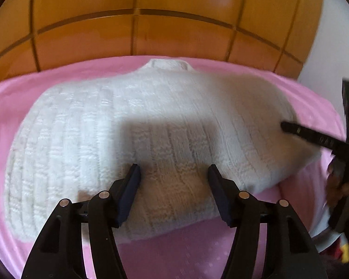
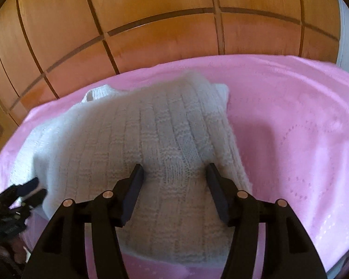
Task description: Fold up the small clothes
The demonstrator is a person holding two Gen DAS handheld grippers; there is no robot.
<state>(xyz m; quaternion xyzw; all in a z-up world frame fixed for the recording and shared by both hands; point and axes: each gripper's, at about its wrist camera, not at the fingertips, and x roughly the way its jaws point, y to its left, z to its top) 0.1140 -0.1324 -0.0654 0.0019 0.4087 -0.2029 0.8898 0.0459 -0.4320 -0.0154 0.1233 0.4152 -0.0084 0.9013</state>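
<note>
A wall of orange-brown wooden panels [image 1: 151, 30] fills the background in both wrist views, and below it a pink blanket [image 1: 186, 251] covers the whole work surface. On the blanket lies the white knitted sweater [image 1: 132, 125], its ribbed body spread wide and its collar toward the panels. The left wrist view takes in nearly the full width of the sweater, with pink showing around it on every side, and a strip of pale wall at the far right edge. The right wrist view shows instead a broad bare stretch of blanket to the right of the garment, patterned with dotted heart outlines, and a folded layer of knit lying across the sweater's right side, its cuff end toward the panels. The left gripper [image 1: 174, 169] hangs over the near part of the sweater with its jaws parted about midway and nothing pinched between them. The right gripper [image 2: 174, 169] is likewise partly spread above the knit, gripping nothing. Each gripper intrudes at the edge of the other's view as a blurred dark shape, hiding a little of the sweater there
</note>
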